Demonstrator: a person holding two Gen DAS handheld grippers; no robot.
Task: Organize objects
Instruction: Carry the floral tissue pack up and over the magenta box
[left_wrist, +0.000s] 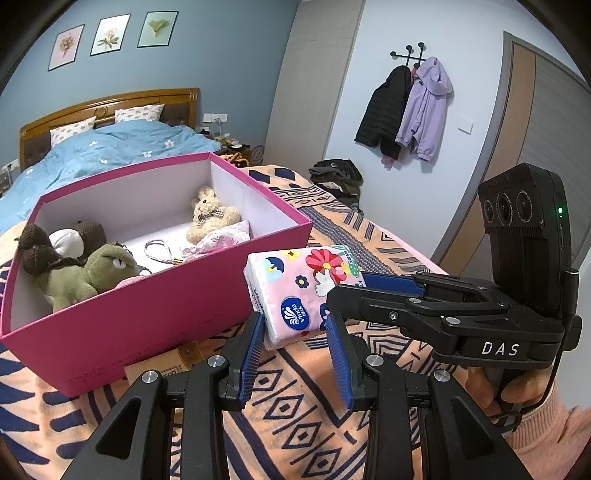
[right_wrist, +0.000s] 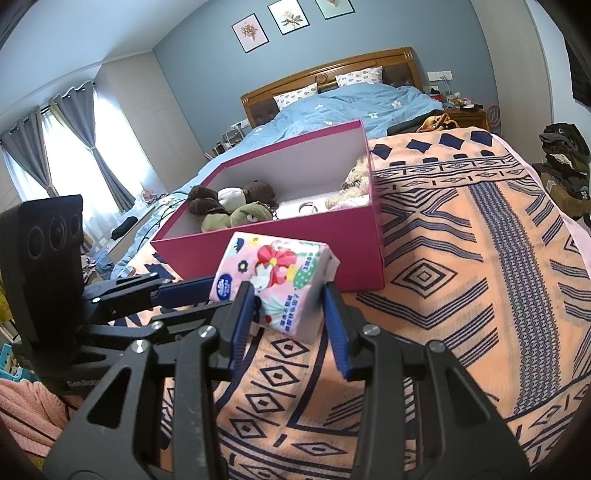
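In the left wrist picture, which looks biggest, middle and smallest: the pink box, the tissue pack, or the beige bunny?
1. Pink box
2. Tissue pack, though it sits nearer the camera
3. Beige bunny, farther back in the box

Bright window daylight — fisheye-bent edges

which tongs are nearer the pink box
Left. The left tongs sit just in front of the pink box, at the tissue pack; the right tongs grip that pack from its far side.

Glossy plastic-wrapped tissue pack (left_wrist: 295, 291), matt pink cardboard box (left_wrist: 155, 314), woven blanket (right_wrist: 461, 258)
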